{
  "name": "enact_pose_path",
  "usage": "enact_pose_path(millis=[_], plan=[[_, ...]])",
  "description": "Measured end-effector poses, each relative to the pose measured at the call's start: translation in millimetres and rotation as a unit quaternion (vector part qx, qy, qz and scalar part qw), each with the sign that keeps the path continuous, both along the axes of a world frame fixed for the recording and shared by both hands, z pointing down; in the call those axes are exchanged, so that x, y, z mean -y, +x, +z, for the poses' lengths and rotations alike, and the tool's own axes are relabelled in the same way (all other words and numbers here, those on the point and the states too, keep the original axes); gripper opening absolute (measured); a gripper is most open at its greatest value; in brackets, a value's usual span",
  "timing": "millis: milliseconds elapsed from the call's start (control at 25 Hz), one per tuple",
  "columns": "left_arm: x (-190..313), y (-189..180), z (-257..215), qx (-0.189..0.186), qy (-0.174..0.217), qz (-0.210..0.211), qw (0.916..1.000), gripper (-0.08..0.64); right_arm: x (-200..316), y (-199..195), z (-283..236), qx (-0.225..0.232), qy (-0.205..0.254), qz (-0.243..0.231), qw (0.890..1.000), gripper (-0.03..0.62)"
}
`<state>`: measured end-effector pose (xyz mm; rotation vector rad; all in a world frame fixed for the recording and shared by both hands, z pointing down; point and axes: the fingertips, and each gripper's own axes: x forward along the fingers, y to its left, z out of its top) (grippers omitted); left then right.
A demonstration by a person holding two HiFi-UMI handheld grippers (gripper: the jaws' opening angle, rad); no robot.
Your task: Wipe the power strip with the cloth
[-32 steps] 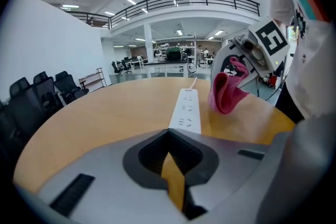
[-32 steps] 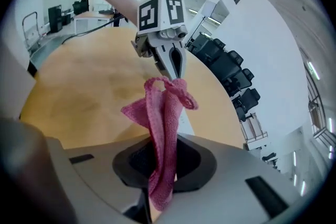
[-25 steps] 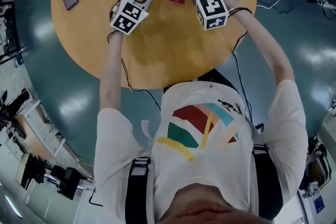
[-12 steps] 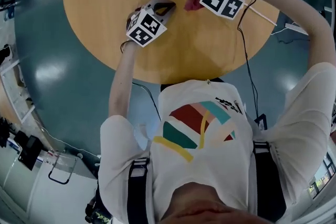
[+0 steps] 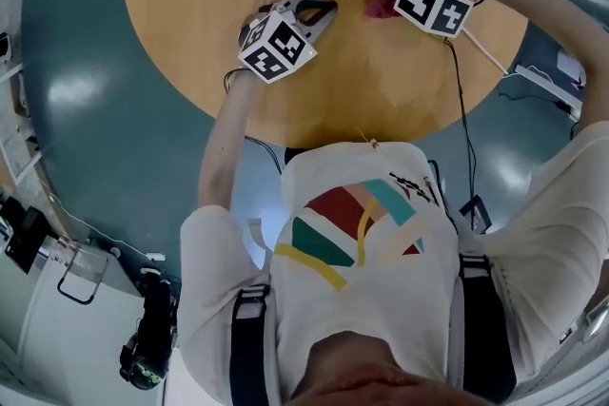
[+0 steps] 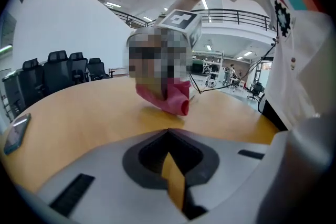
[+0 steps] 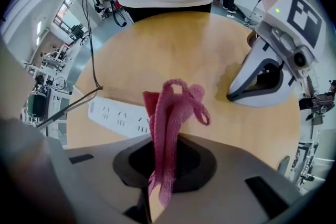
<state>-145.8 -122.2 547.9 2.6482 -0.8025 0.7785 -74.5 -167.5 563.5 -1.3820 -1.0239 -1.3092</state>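
Your right tongs (image 7: 164,165) are clenched on the pink cloth (image 7: 170,113), which hangs from them in a limp bunch with a loose loop at its end. Your left tongs (image 5: 314,11) are closed tight with nothing between them, tips low over the surface (image 5: 209,62) near the centre of the head view. The power strip (image 7: 118,115) lies flat on the surface at the left of the right gripper view, its right end passing behind the cloth. Whether the cloth touches it yet I cannot tell. Its cable (image 7: 73,105) trails off to the left.

The cloth looks soft, light and knitted, so it will fold and drag rather than push. Your pinch on a thick bunch seems sound, and the free end should do the wiping. The strip looks like light, stiff, smooth plastic and will probably slide on the wood under a stroke. I would steady it with the left tongs, taking it across its long sides near the cable end.

A second ago, in the head view, the right tongs lay at top centre with the cloth showing toward the left tongs. Now they sit at upper right, pointing down, with only a little cloth showing below them. The left tongs have shifted right and were shut then too.
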Motion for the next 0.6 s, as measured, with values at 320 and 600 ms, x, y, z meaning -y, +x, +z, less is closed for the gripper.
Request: enact_pose_path(millis=[320, 600], plan=[[-10, 15, 7, 0.007, -0.008, 0.004, 0.9999, 0.040, 24, 18, 7, 0.032, 0.029, 0.042, 0.998, 0.040], [7, 16, 15, 0.027, -0.008, 0.008, 0.9996, 0.040, 58, 22, 6, 0.048, 0.045, 0.066, 0.996, 0.038]])
